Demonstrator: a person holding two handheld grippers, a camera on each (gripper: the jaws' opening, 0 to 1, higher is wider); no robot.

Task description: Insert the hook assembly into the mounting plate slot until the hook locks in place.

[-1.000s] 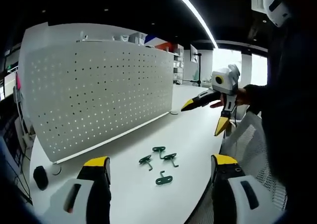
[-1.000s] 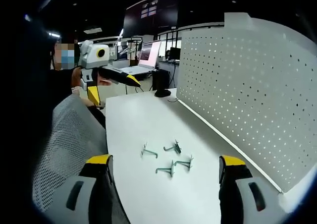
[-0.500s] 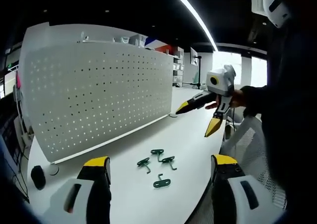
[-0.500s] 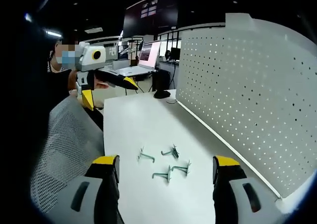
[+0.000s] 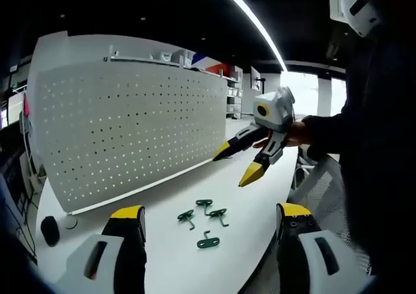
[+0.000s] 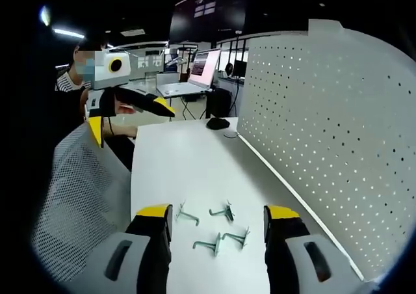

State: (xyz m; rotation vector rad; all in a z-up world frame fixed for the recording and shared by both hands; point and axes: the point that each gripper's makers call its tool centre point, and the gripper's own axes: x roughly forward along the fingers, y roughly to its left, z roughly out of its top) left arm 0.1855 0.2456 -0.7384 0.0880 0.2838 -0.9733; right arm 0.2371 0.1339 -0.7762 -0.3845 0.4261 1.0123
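Four green hooks [image 5: 204, 217] lie loose in a cluster on the white table [image 5: 253, 183], near the pegboard mounting plate [image 5: 130, 128], none inserted yet. Their long axes lie flat on the table, pointing different ways. Left hand-held gripper [image 5: 205, 226] jaws spread wide, empty, framing the hooks, probably lining up a pick. Right hand-held gripper [image 6: 218, 221] also wide apart, empty, hovering over the same hooks [image 6: 216, 227].

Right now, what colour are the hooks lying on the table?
Dark green hooks, clearest in the left gripper view against the white table.
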